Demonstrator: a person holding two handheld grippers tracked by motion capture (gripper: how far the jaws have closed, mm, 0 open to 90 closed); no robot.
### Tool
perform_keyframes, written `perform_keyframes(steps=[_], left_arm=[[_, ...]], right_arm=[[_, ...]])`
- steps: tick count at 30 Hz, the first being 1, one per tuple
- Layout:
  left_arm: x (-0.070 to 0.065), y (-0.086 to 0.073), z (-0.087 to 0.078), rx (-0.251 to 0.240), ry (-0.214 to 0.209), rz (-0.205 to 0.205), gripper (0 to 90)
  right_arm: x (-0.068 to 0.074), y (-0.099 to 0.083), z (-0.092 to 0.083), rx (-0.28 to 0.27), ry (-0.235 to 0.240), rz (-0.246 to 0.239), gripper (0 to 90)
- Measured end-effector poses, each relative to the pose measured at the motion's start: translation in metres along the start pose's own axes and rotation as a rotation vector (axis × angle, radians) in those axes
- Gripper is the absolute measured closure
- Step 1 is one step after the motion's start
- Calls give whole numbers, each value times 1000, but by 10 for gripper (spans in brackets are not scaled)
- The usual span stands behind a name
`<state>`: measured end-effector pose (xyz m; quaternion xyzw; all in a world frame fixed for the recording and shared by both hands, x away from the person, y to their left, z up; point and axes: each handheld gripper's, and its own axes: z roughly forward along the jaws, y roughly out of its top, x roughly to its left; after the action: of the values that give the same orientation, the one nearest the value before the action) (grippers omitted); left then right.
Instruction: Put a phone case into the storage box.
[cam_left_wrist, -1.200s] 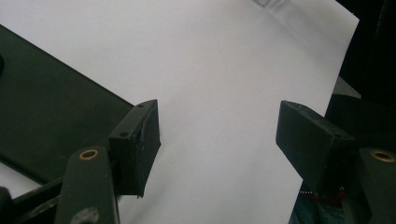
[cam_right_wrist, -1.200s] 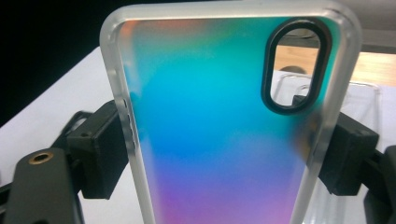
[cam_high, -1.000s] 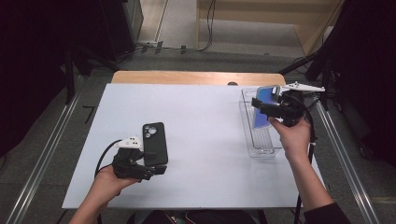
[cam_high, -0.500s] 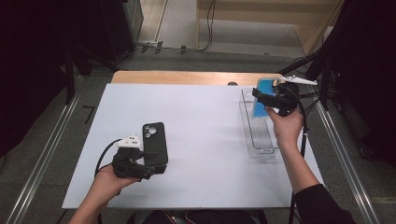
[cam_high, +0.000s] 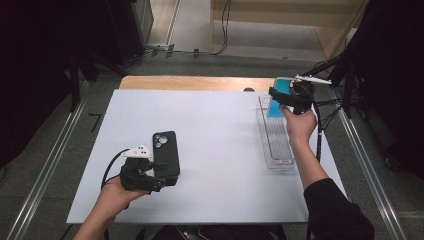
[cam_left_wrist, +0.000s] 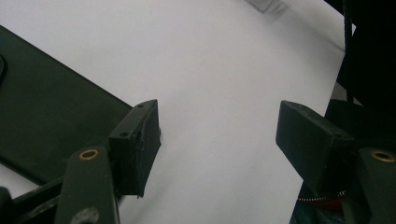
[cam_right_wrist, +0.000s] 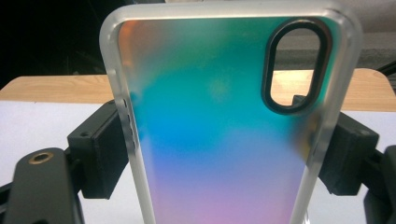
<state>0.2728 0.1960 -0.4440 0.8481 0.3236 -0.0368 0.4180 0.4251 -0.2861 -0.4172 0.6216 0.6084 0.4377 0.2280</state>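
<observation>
R gripper (cam_high: 281, 98) clamped on iridescent phone case (cam_right_wrist: 224, 126); L gripper (cam_left_wrist: 219, 140) apart, beside black case (cam_high: 165, 154).

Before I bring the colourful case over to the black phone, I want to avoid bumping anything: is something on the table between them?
Nothing visible. The case sits in the right gripper above the clear tray; bare white table stretches to the phone.

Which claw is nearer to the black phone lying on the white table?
Left. The left claw sits right at the near end of the black phone, jaws open. The right claw is far across the table, shut on an iridescent translucent phone case.
</observation>
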Motion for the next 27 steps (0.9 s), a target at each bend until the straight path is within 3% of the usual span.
perform_keyframes(steps=[1, 4, 13, 18, 21, 27], left_arm=[[0, 0, 0, -4, 0, -3, 311], [1, 1, -1, -4, -2, -3, 311], [3, 0, -2, -11, -6, -9, 311], [4, 1, -3, -20, -12, -17, 311], [4, 1, -2, -19, -13, -19, 311], [4, 2, -1, -15, -19, -11, 311]], right_arm=[[-2, 1, 6, -5, 8, 24, 150], [-2, 3, 12, -11, -5, 16, 150], [-2, 5, 42, -6, -79, -49, 150], [-5, 1, 53, -12, -113, -33, 150], [-6, -2, 59, -12, -137, -49, 150], [-5, -8, 71, -2, -141, -19, 149]])
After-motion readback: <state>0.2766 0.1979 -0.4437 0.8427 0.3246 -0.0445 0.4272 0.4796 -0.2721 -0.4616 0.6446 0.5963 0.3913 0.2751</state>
